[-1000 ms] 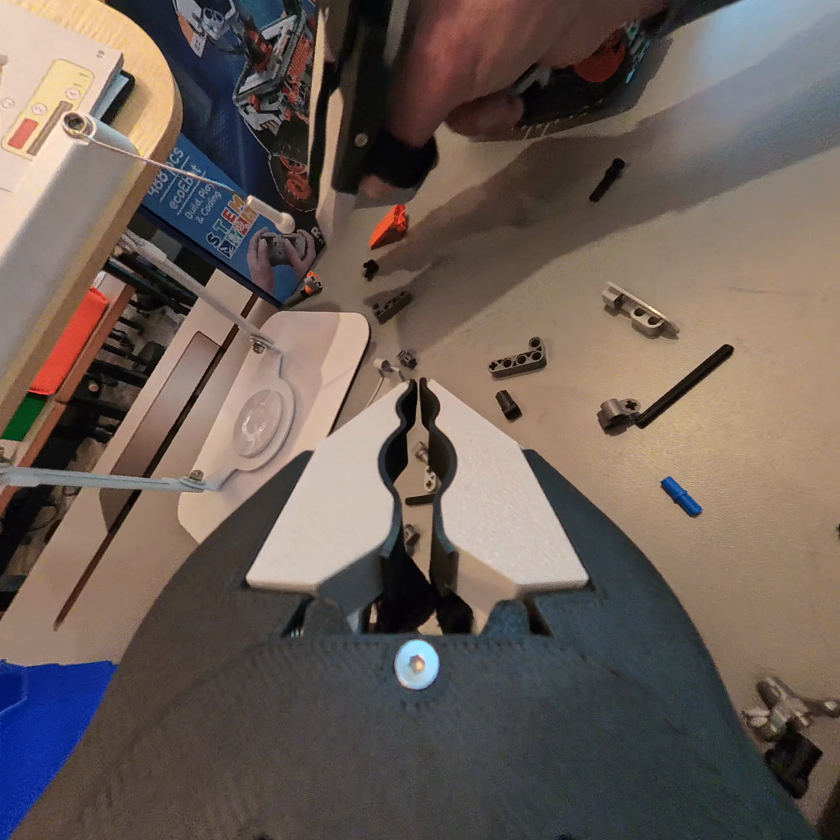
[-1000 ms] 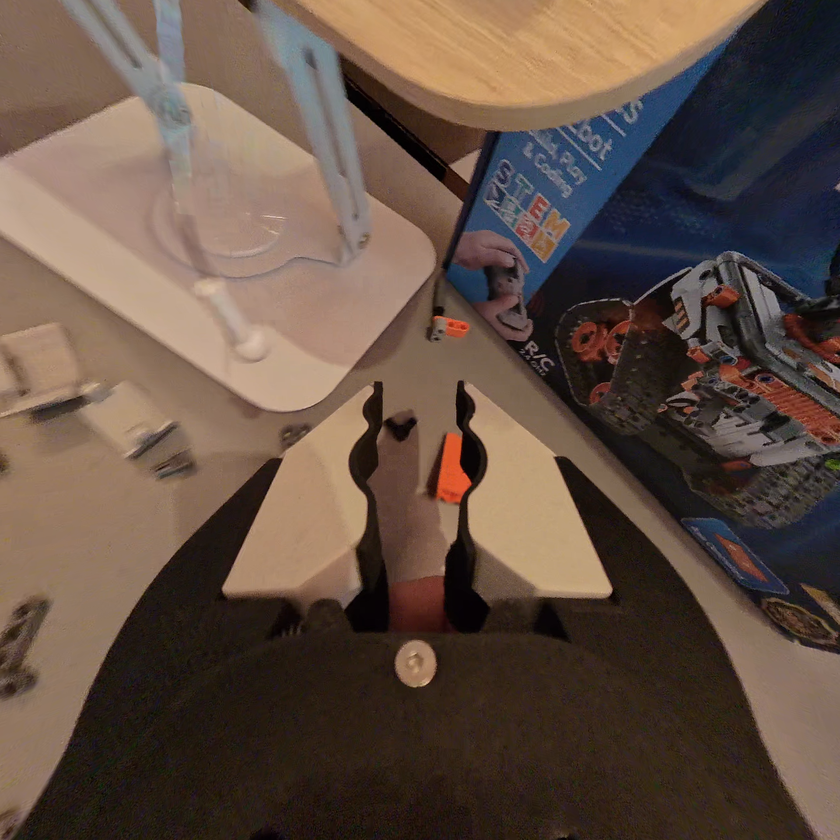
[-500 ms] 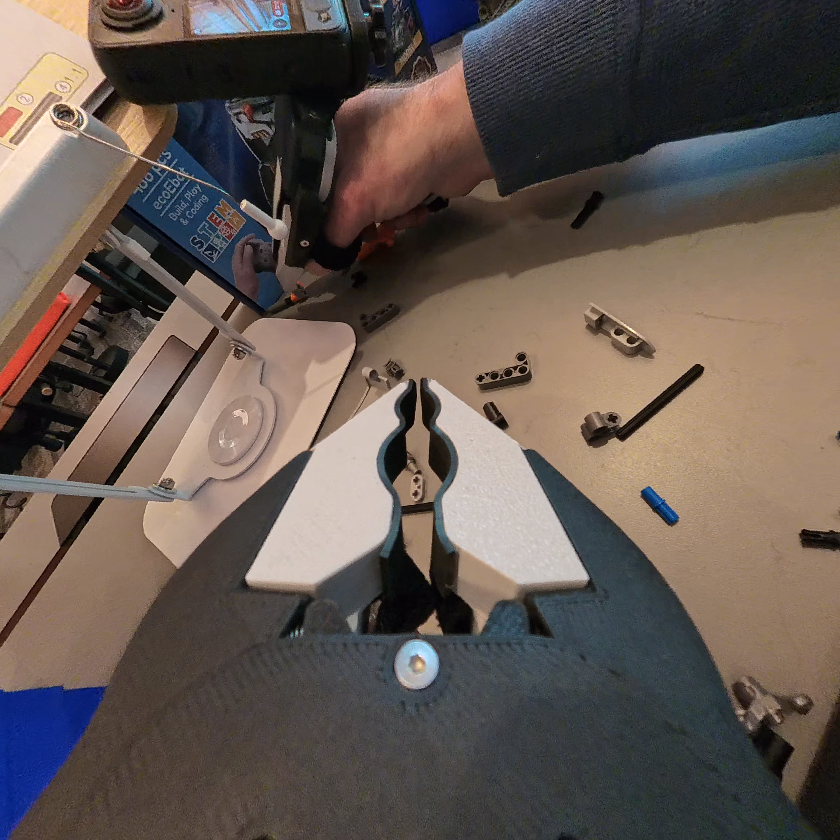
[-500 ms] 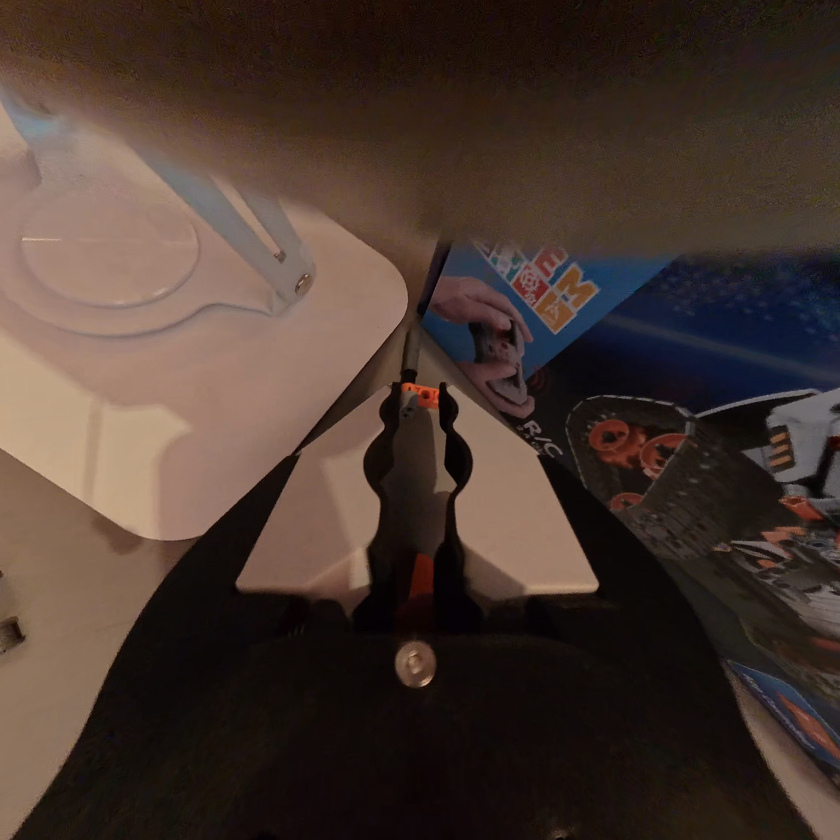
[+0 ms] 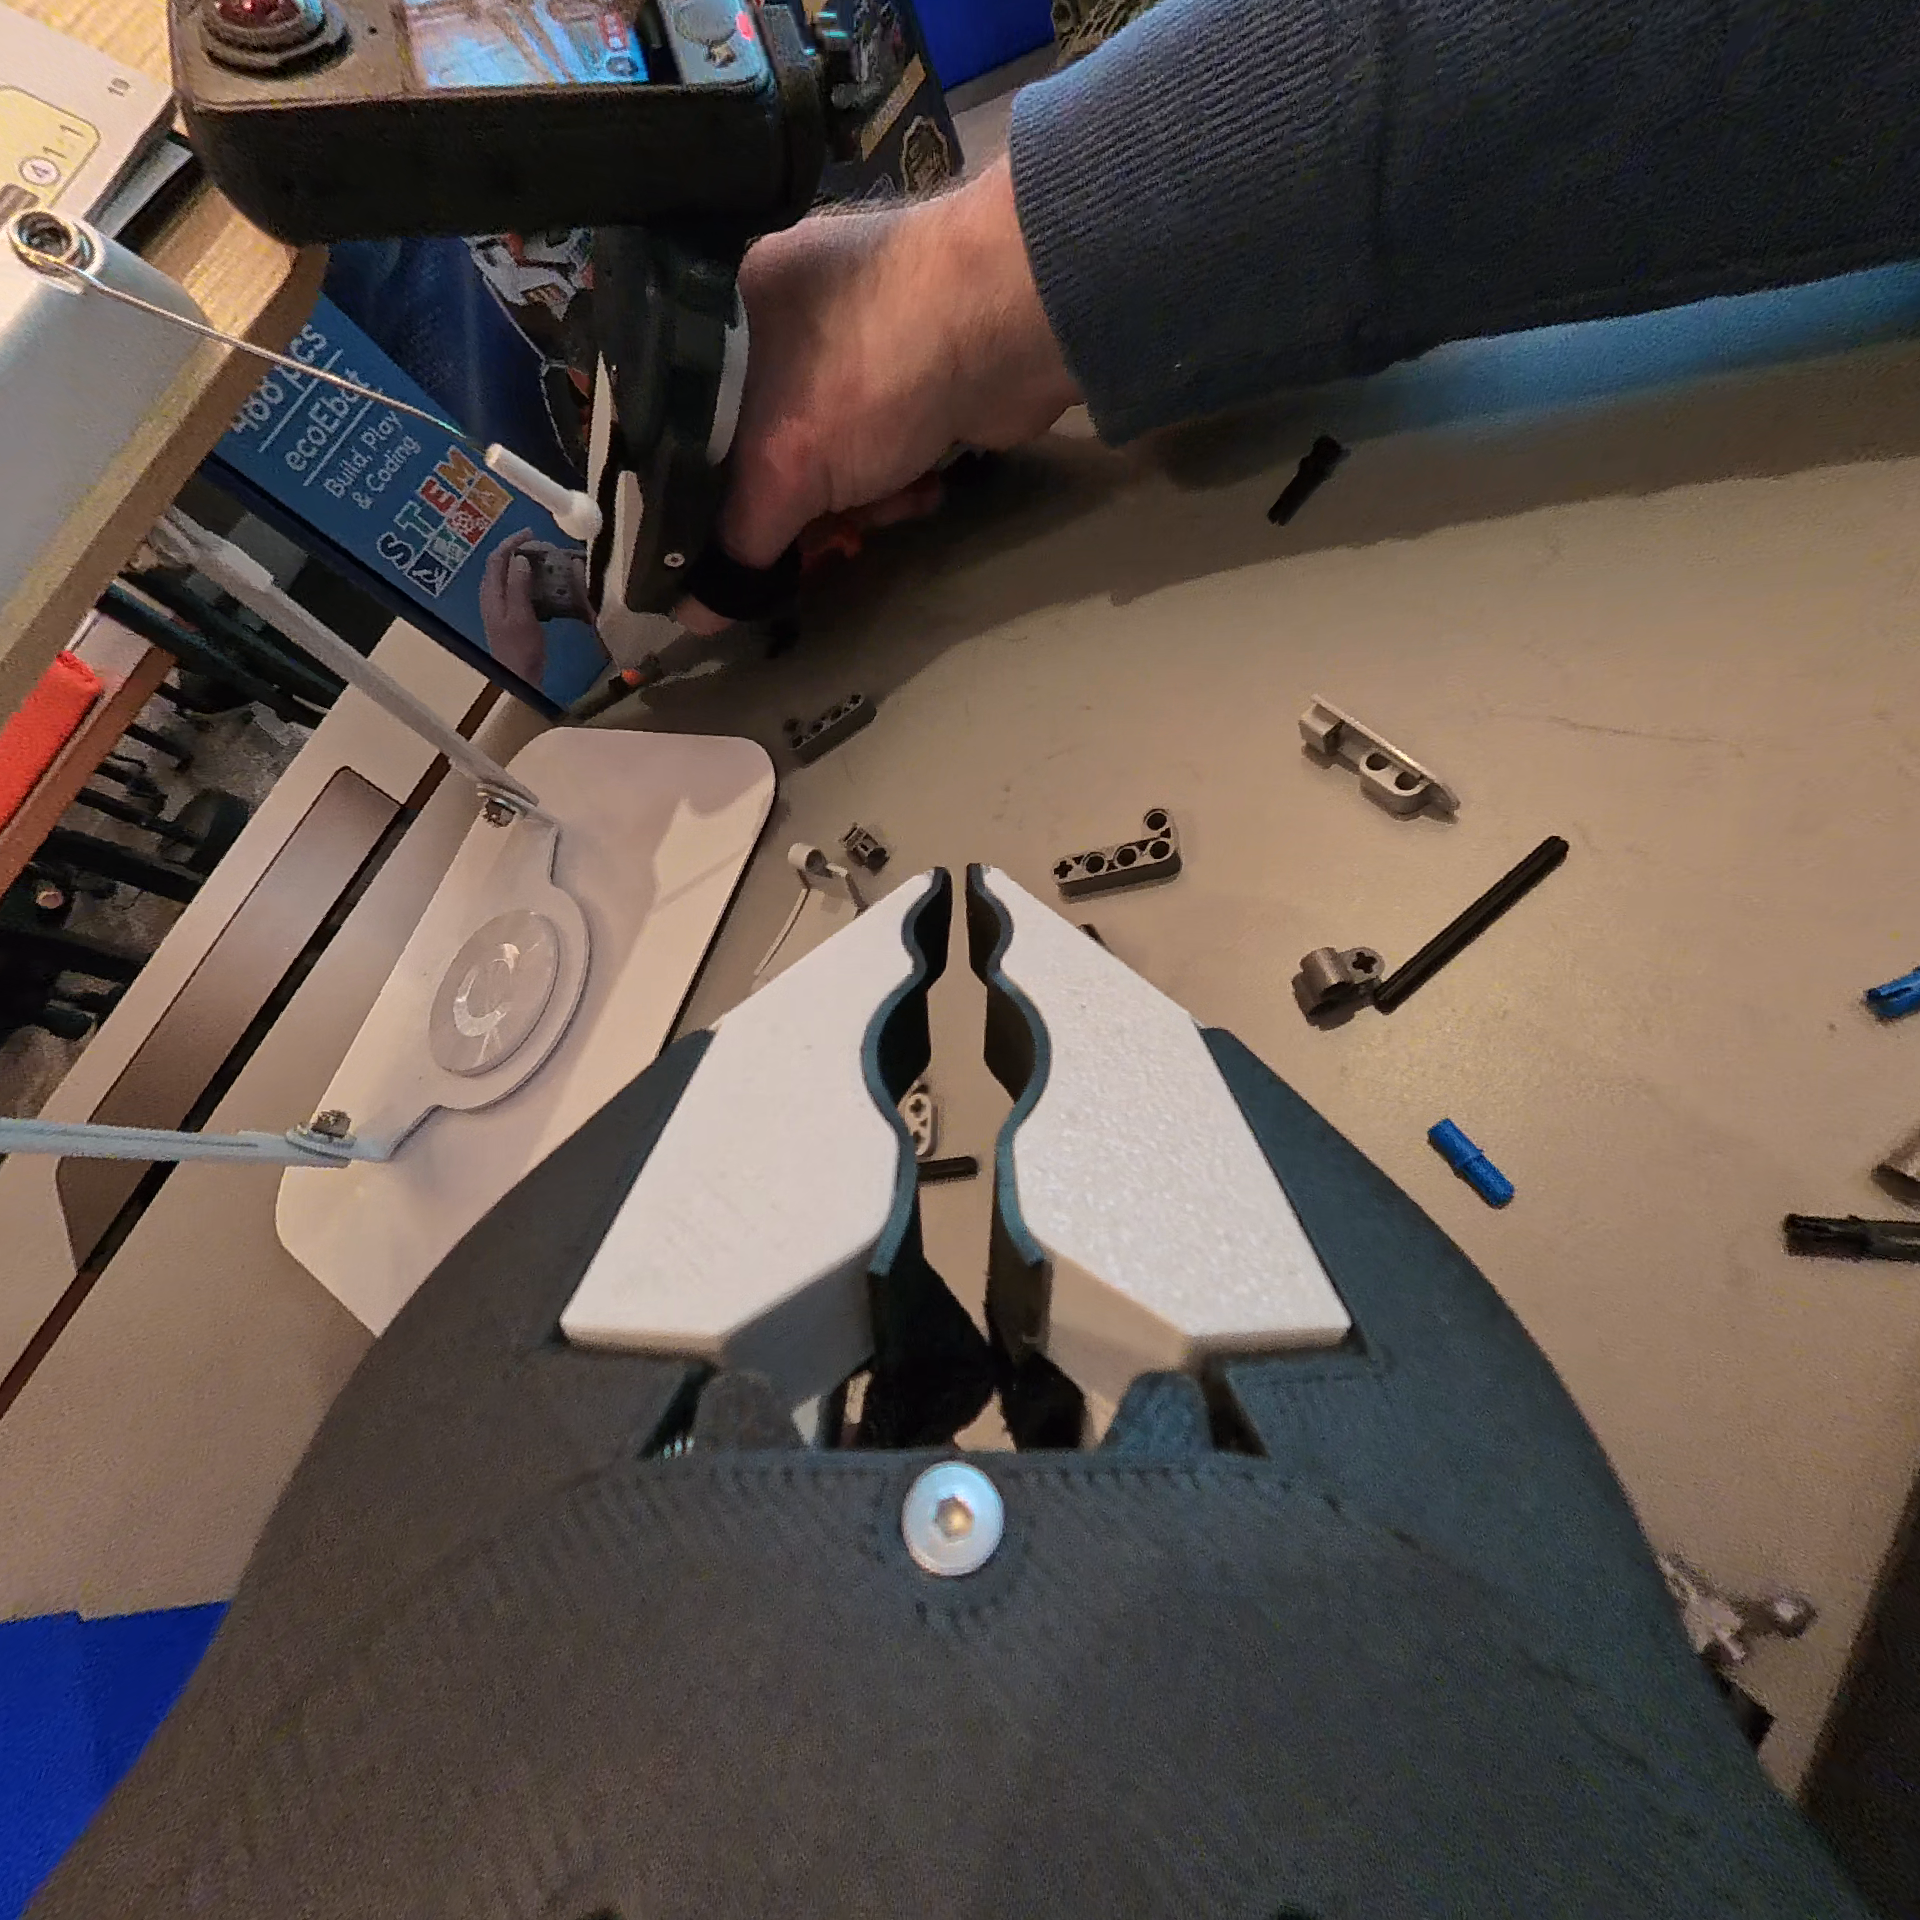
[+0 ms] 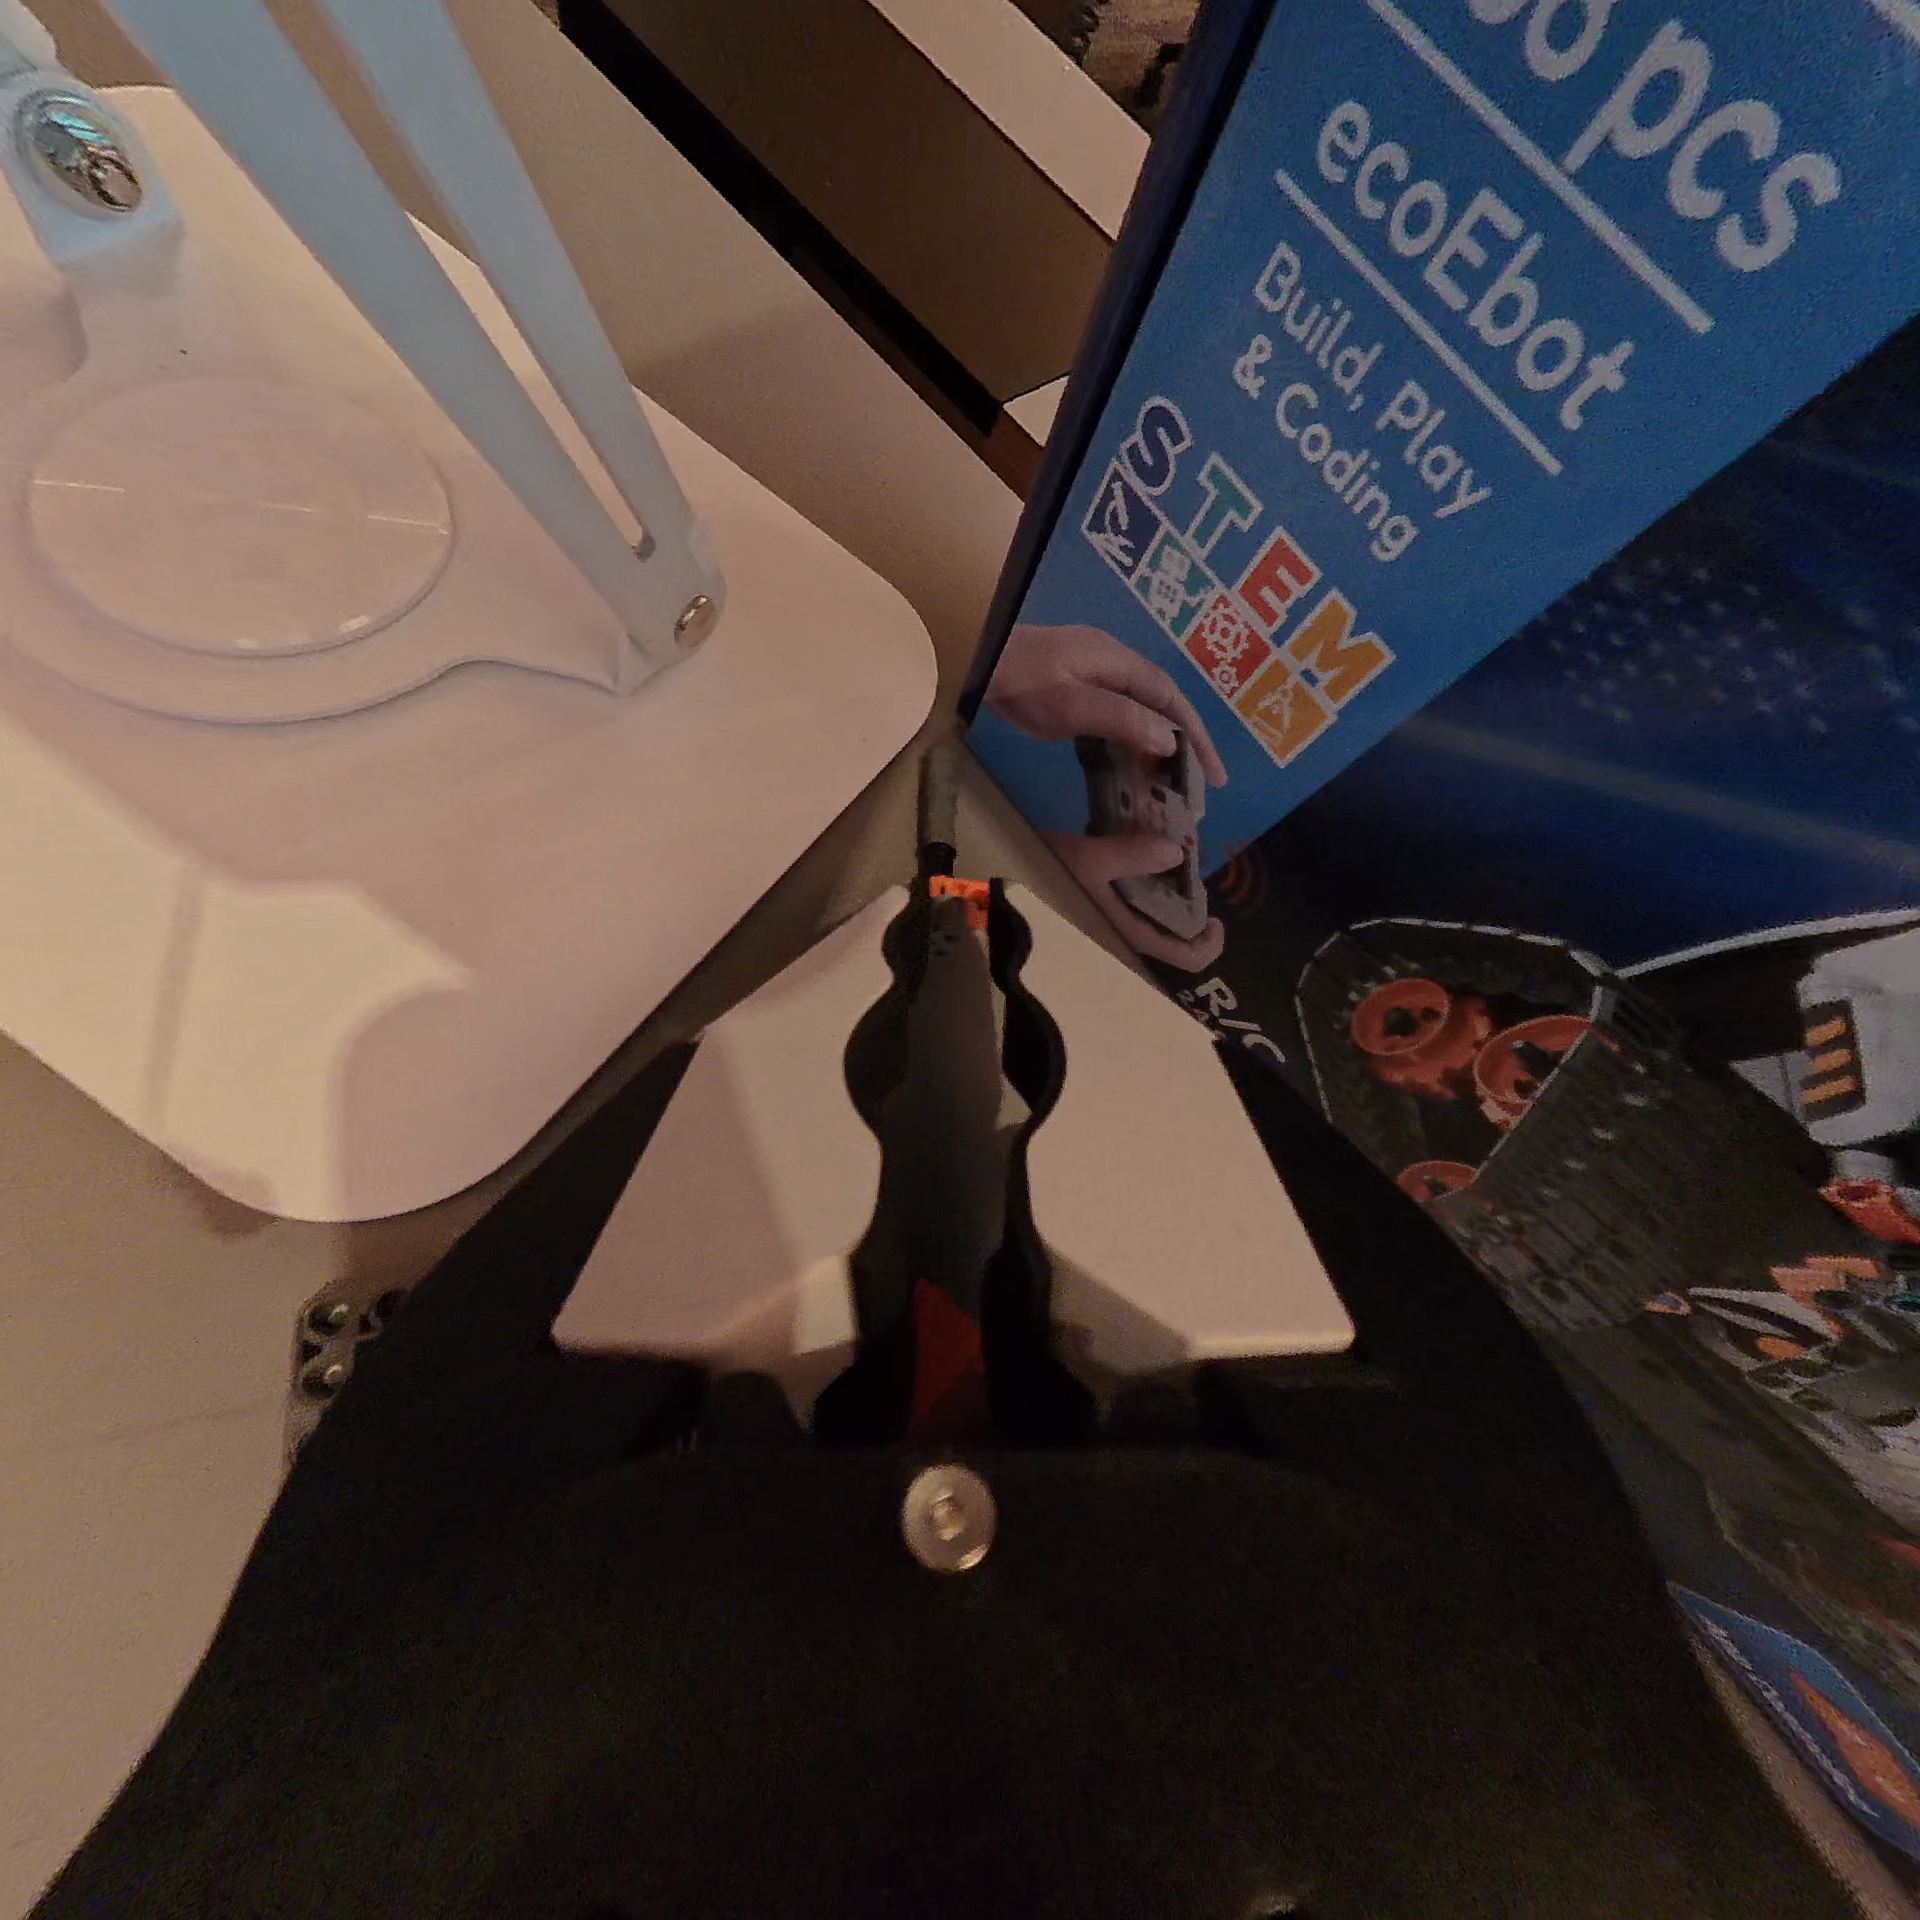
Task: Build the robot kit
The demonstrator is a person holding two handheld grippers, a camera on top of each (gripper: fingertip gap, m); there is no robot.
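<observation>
My right gripper (image 6: 954, 902) is low on the table, its tips in the corner between the blue toy box (image 6: 1455, 468) and the white lamp base (image 6: 416, 831). Its jaws are closed on a small orange and grey connector piece (image 6: 956, 896) with a grey cable (image 6: 940, 790) running away from it. An orange brick (image 6: 940, 1340) lies under the gripper body. In the left wrist view a hand (image 5: 883, 384) holds this gripper (image 5: 639, 665) down by the box. My left gripper (image 5: 957, 883) is shut and empty, above small loose parts (image 5: 920, 1117).
Loose parts lie on the grey table (image 5: 1558, 623): a dark grey L beam (image 5: 1117, 857), a black axle (image 5: 1475, 925), a light grey piece (image 5: 1371, 764), a blue pin (image 5: 1470, 1164). A wooden shelf (image 5: 156, 395) overhangs at the left. About 25 centimetres separates my left fingertips from my right. From my left tips it is roughly 10 centimetres to the black axle (image 5: 1475, 925); from my right, 30 centimetres.
My right gripper has moved forward past the orange brick into the corner by the box, and its jaws have narrowed onto the orange and grey piece. My left gripper stays shut.
</observation>
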